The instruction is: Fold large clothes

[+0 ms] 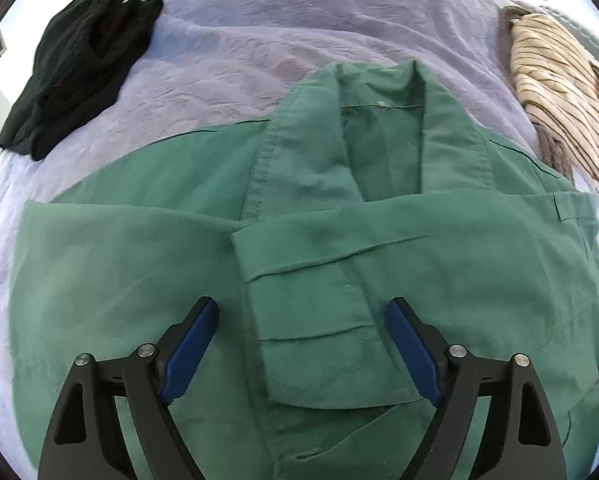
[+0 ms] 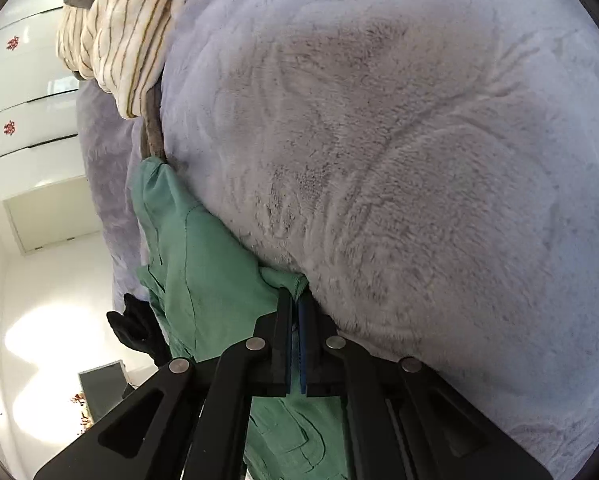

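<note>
Jacket [image 1: 339,240] flat beneath left hand-held gripper [image 1: 301,312], jaws spread; right hand-held gripper [image 2: 296,304] pinching jacket edge.

We are seeing open lavender bedspread [image 1: 299,28] lying beyond the green jacket's [image 1: 139,260] collar, black clothes [image 1: 79,64] crowding far left, striped blanket [image 1: 559,92] blocking right.

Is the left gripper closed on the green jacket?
No, the left gripper stands wide open above the green jacket, with its two blue pads far apart and no cloth between them.
</note>
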Demonstrator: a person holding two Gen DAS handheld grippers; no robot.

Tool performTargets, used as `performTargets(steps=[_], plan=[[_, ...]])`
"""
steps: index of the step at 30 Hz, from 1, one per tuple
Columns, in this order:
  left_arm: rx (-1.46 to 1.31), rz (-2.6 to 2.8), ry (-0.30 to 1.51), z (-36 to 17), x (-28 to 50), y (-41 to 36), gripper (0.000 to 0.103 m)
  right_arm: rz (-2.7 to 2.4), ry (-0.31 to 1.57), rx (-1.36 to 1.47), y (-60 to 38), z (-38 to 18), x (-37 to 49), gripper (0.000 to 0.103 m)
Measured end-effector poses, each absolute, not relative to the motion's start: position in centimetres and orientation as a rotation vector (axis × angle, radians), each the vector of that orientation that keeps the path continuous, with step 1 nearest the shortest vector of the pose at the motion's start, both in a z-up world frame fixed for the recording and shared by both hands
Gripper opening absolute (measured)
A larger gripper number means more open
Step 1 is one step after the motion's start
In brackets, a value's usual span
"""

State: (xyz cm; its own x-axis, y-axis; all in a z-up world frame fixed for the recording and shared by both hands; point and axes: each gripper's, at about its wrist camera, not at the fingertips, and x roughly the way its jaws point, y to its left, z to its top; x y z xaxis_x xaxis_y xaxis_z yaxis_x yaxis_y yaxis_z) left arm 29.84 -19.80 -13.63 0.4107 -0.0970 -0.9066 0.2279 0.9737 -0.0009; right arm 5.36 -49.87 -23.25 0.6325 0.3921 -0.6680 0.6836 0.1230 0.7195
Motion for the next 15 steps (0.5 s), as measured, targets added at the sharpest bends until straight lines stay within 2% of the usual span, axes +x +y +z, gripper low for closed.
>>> performTargets(steps=[4, 5, 8, 12, 15], plan=[[0.093, -0.199, 1.126, -11.5, 28.9, -17.4, 0.087, -0.296, 1.013, 1.365, -49.6, -20.9, 5.7, 0.004], [0.088, -0.205, 1.123, -10.9, 28.4, -16.9, 0.087, -0.303, 1.036, 1.297, -49.6, -19.9, 5.7, 0.009], [0.088, -0.248, 1.121, -10.0, 27.0, -16.2, 0.087, -0.252, 1.036, 1.165, -49.2, -17.3, 6.1, 0.009], [0.163, -0.241, 1.148, -12.1, 25.5, -17.3, 0.087, -0.158, 1.043, 0.987, -48.0, -15.7, 8.1, 0.009], [0.151, -0.201, 1.164, -14.2, 25.1, -16.9, 0.087, -0.128, 1.116, 0.878, -46.2, -17.2, 10.7, 0.009]])
